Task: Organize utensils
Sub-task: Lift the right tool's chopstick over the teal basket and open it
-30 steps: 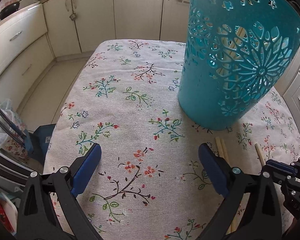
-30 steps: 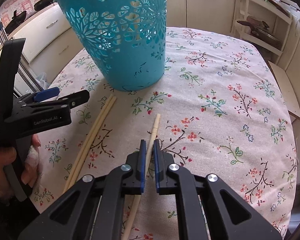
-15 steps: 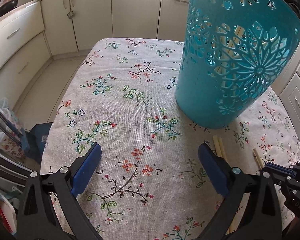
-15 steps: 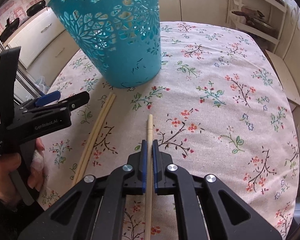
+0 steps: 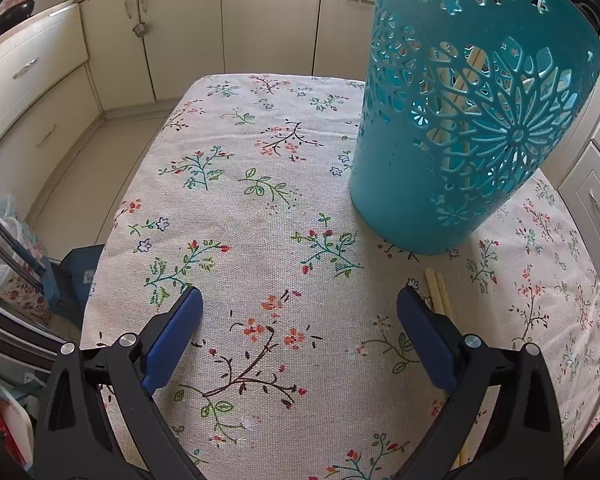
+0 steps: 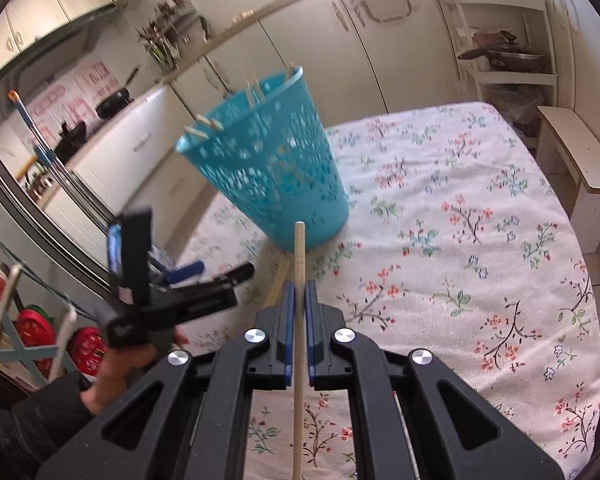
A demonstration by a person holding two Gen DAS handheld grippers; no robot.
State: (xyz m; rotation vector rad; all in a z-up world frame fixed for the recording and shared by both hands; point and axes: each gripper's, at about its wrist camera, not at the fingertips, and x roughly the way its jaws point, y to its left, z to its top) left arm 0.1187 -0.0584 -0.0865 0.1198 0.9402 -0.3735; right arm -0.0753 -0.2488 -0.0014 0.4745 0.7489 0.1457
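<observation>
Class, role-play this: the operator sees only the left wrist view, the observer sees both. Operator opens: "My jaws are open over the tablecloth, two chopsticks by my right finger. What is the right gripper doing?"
Observer: The right gripper is shut on a single chopstick, held clear of the tablecloth and pointing toward the basket.
Operator: I see sticks through the basket's holes. Do any reach the rim?
Observer: Yes, several chopstick tips poke above the rim.
Operator: Where is my gripper relative to the right one?
Observer: The left gripper is to its left, open and holding nothing.
</observation>
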